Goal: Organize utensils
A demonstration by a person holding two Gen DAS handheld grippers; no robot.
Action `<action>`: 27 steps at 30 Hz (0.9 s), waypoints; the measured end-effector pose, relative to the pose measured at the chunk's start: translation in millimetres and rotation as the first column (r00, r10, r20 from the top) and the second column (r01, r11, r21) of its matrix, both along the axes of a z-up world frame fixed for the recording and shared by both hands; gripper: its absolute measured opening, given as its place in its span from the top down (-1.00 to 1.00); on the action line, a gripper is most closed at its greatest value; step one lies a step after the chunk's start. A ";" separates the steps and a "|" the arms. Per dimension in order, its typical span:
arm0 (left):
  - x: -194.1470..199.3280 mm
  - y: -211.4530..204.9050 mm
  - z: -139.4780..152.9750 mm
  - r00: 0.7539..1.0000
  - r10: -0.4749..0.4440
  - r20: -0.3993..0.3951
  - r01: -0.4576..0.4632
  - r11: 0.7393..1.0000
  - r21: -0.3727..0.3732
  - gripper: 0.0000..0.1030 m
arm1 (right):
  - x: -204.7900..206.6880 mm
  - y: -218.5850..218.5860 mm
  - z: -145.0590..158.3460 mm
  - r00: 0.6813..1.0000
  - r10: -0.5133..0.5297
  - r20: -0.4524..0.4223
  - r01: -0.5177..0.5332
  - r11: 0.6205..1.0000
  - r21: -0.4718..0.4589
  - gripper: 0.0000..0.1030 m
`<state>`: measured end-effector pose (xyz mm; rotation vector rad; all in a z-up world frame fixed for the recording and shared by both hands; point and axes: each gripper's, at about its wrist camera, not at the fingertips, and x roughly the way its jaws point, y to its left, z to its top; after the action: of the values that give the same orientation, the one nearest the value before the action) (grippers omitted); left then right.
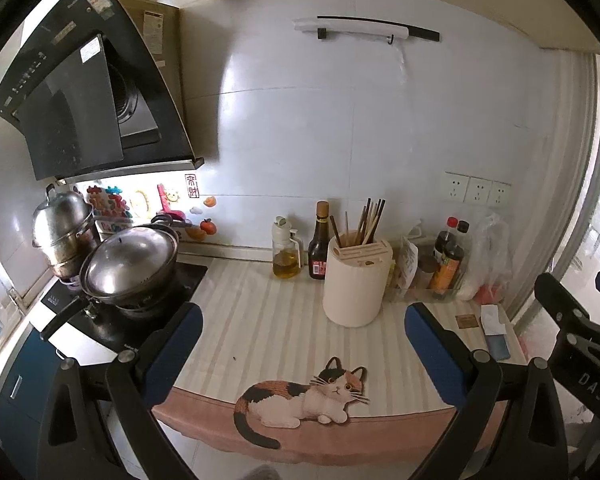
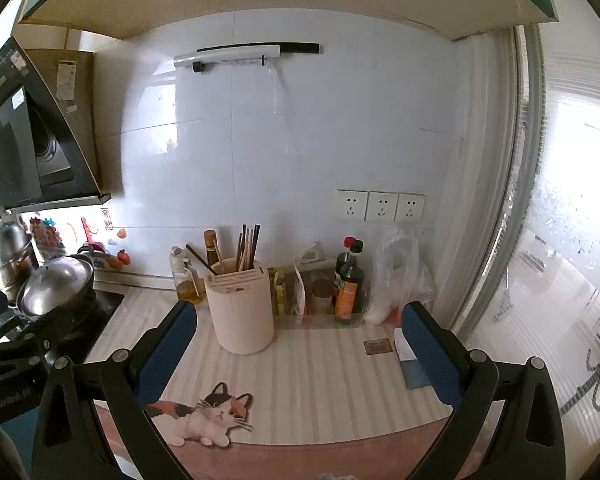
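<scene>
Striped bench (image 1: 260, 320) with cat mat, cream holder (image 1: 356, 284) standing ahead between both grippers, chopsticks (image 1: 370, 220) upright inside, long axes vertical; left gripper (image 1: 300, 356) and right gripper (image 2: 300, 356) hovering with jaws wide apart, empty, neither clearly nearer.

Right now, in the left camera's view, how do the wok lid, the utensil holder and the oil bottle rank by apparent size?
1. Wok lid and utensil holder: too alike to rank.
2. Oil bottle, clearly smallest, though it stands farther back.
</scene>
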<state>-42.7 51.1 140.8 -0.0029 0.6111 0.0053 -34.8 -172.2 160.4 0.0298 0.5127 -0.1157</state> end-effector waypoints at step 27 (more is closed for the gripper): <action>-7.6 4.4 4.3 1.000 0.024 0.007 -0.024 1.000 0.007 -1.00 | -2.0 1.0 -3.8 1.000 0.018 -0.006 -0.018 1.000 0.008 -1.00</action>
<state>-50.3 55.4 145.1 -0.0033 0.6043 0.0306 -36.9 -171.2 156.6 0.0327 0.5190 -0.0959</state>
